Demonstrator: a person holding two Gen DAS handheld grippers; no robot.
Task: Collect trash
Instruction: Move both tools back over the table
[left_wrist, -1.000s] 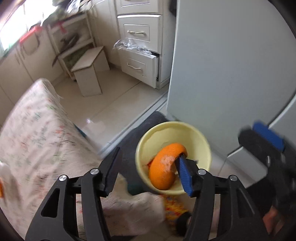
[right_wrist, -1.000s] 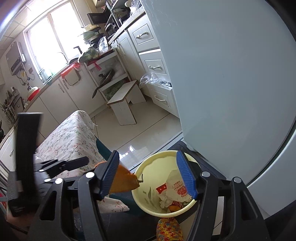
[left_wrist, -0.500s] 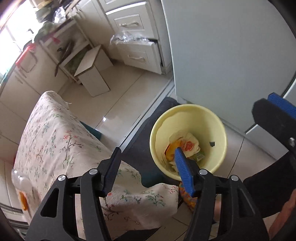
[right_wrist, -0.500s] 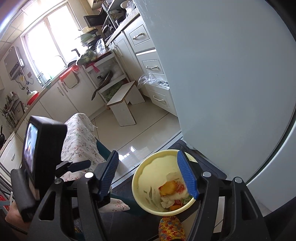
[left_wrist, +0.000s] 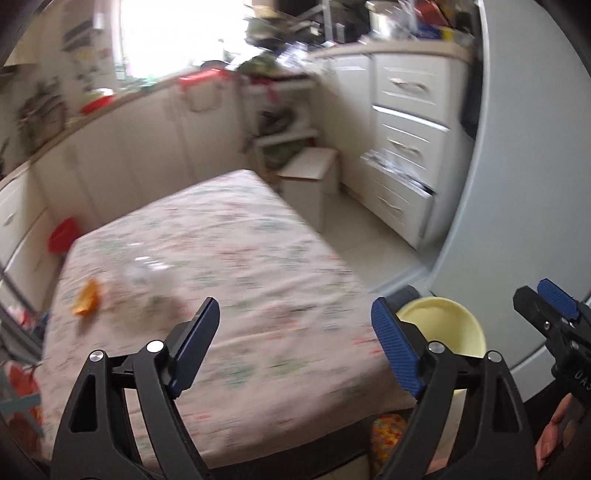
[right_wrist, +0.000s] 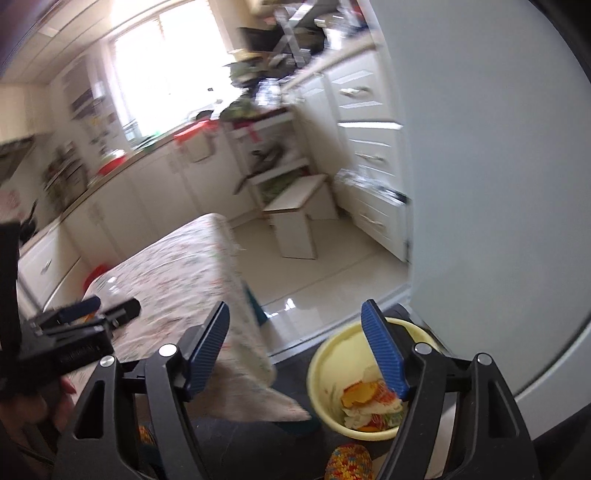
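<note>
Up and away swung the left hand-held gripper (left_wrist: 291, 328): a moment before it hung over the yellow bin (right_wrist: 325, 373) with an orange peel between its pads, and now it looked across the desk (left_wrist: 258, 266), its jaws having just been opening, spread wide with nothing between them. One right hand-held gripper (right_wrist: 295, 349) hovered by the bin's near rim, its jaws also just opened further, empty and apart. Inside the bin lay the dropped orange peel (right_wrist: 358, 393) on a heap of crumpled wrappers, the count too blurred to tell. On the desk, far from the bin, lay one orange scrap (left_wrist: 86, 297) and beside it one clear, blurred thing (left_wrist: 151, 273). Floral cloth covered the desk, its corner hanging just beside the bin. Pale floor tiles beyond the bin lay open up to one white stool (right_wrist: 295, 229). White drawers (left_wrist: 406, 147) stood behind the stool, and a grey appliance wall rose right beside the bin.
</note>
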